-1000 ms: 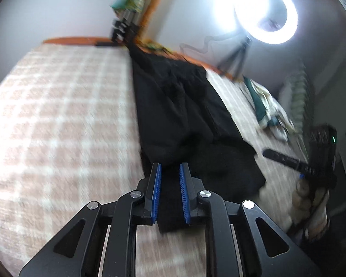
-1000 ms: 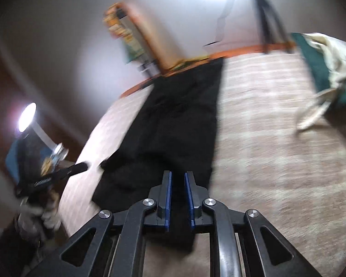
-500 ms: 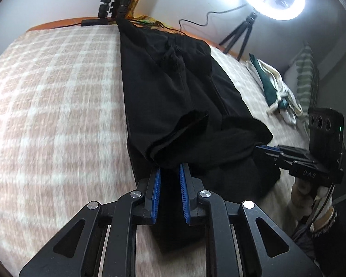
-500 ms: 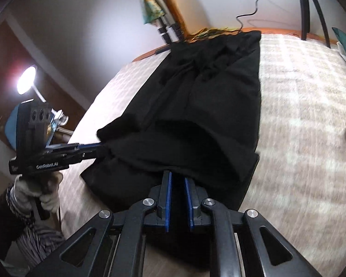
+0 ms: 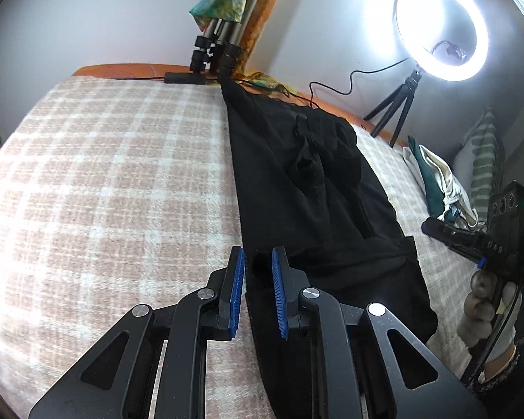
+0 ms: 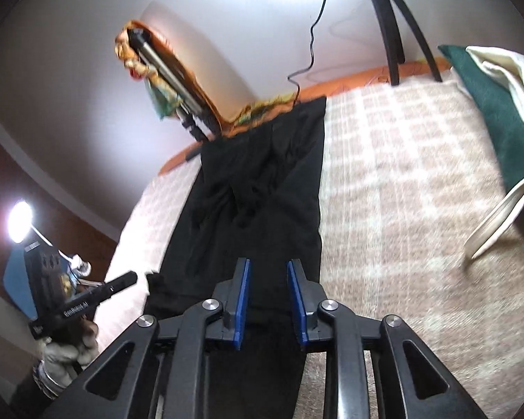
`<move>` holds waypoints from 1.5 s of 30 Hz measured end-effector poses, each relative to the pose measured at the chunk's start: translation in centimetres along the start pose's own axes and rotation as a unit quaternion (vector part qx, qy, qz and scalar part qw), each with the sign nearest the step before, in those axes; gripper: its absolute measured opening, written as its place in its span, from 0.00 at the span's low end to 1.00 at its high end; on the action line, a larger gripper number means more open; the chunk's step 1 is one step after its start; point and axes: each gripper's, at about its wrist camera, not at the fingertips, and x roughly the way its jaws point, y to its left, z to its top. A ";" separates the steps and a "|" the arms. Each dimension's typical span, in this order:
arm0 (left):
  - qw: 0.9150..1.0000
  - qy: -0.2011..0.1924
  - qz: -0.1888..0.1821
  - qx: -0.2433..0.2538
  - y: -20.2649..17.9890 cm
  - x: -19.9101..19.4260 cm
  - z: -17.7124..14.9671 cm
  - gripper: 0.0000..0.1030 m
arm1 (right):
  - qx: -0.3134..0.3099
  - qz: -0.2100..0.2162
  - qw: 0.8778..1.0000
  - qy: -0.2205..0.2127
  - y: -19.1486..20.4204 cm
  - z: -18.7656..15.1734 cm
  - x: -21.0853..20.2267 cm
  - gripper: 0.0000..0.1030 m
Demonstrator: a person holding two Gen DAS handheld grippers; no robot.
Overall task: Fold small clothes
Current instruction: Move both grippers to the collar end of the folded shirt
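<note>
where both grippers clamped before, left gripper [image 5: 257,262] and right gripper [image 6: 268,276] fingers now parted, black garment [image 5: 318,188] released flat

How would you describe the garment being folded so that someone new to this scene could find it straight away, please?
Start at the bed's pink-and-white checked blanket. Down its middle, from the orange headboard edge toward the grippers, lies a long black garment. It is the only plain black cloth there; the other bundle, a green-and-cream cloth, sits off to the side near the ring light.

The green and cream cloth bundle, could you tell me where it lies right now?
In the left wrist view the green and cream bundle lies on the checked blanket, right of the black garment.
</note>
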 end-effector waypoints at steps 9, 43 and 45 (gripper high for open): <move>1.000 -0.005 -0.015 0.004 -0.2 -0.7 2.3 0.26 | -0.003 -0.018 1.000 -0.003 0.1 3.4 -0.6 0.31; 0.996 0.003 0.046 0.080 3.4 16.3 17.2 0.41 | -0.081 -0.057 0.994 0.049 -4.4 17.6 16.4 0.34; 0.996 0.002 0.040 0.074 3.4 16.7 17.6 0.41 | -0.082 -0.060 0.994 0.047 -4.4 18.2 16.8 0.34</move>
